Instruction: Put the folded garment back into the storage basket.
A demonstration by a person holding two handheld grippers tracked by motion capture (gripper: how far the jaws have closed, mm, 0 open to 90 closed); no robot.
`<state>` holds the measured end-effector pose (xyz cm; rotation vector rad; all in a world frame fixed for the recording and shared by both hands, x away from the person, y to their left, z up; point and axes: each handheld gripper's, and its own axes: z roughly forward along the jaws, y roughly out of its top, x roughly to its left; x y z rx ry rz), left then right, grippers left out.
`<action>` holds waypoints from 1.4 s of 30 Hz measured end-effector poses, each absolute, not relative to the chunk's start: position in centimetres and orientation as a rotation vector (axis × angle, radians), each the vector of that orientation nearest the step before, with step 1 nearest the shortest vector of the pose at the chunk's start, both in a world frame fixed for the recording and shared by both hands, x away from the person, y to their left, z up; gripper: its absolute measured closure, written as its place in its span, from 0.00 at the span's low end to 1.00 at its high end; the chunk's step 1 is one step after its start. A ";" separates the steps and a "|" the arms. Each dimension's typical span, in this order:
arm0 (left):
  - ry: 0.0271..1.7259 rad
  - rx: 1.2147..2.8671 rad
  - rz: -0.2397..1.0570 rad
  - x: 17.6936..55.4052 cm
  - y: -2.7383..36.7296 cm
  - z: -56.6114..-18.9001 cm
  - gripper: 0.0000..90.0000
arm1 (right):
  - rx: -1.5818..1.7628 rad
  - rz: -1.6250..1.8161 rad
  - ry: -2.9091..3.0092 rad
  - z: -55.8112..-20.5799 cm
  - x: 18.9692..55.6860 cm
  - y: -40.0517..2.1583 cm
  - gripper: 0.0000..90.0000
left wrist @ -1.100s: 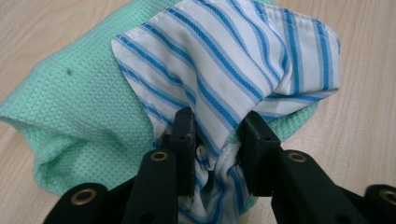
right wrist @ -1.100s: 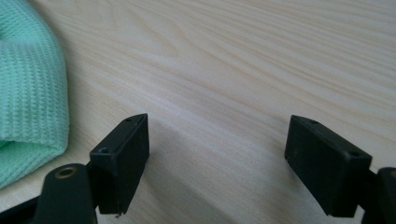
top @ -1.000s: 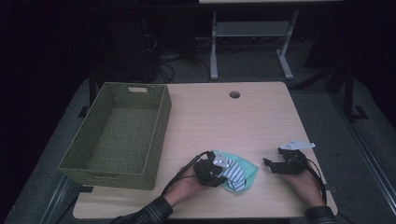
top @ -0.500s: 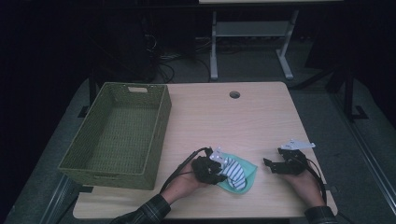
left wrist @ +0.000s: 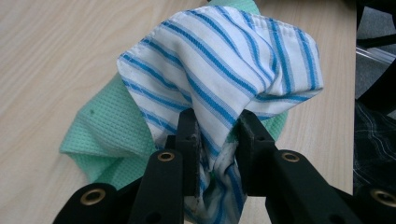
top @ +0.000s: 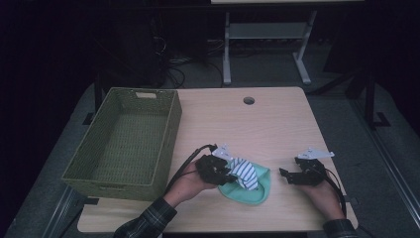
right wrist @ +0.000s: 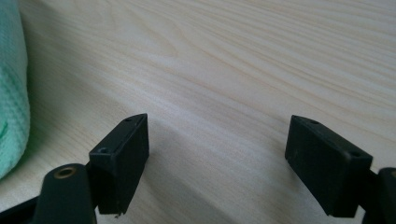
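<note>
A white cloth with blue stripes (top: 245,172) (left wrist: 224,70) lies bunched on top of a mint green cloth (top: 255,192) (left wrist: 100,140) near the table's front edge. My left gripper (top: 229,173) (left wrist: 217,135) is shut on a fold of the striped cloth, its jaws pinching the fabric. My right gripper (top: 286,175) (right wrist: 217,144) rests on the bare wood to the right of the cloths, open, with nothing between its jaws. The green cloth's edge (right wrist: 11,88) lies just left of its jaws.
An olive woven basket (top: 84,168) stands at the table's left side with nothing inside. A round cable hole (top: 248,100) sits at the far middle of the wooden table (top: 257,129). A metal stand (top: 267,29) rises behind the table.
My left gripper has shifted slightly left and turned while gripping the striped cloth, pulling it up over the green cloth. The right gripper has stayed in place.
</note>
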<state>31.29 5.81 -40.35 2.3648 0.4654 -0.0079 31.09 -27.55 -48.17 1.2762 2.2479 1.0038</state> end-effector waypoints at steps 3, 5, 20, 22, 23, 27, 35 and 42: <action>0.466 2.359 0.000 31.5 5.9 -40.0 0.81 | 1.276 1.004 2.248 -48.2 31.1 -27.5 0.24; 0.468 2.364 0.009 31.5 5.8 -40.2 0.80 | 1.277 1.004 2.247 -48.2 31.1 -27.5 0.24; 0.448 2.436 -0.068 31.0 5.0 -43.4 0.71 | 1.275 1.004 2.248 -48.2 31.1 -27.6 0.24; 0.447 2.440 -0.079 30.8 5.0 -43.7 0.67 | 1.276 1.004 2.248 -48.2 31.1 -27.5 0.24; 0.443 2.442 -0.088 30.7 4.9 -43.9 0.66 | 1.276 1.004 2.248 -48.2 31.1 -27.5 0.24; 0.440 2.458 -0.113 30.2 4.6 -44.5 0.54 | 1.276 1.004 2.247 -48.2 31.1 -27.5 0.24; 0.408 2.491 -0.074 29.6 4.1 -45.1 0.45 | 1.275 1.004 2.247 -48.2 31.1 -27.6 0.24; 0.354 2.517 0.061 29.1 4.0 -45.3 0.56 | 1.276 1.004 2.247 -48.2 31.1 -27.5 0.24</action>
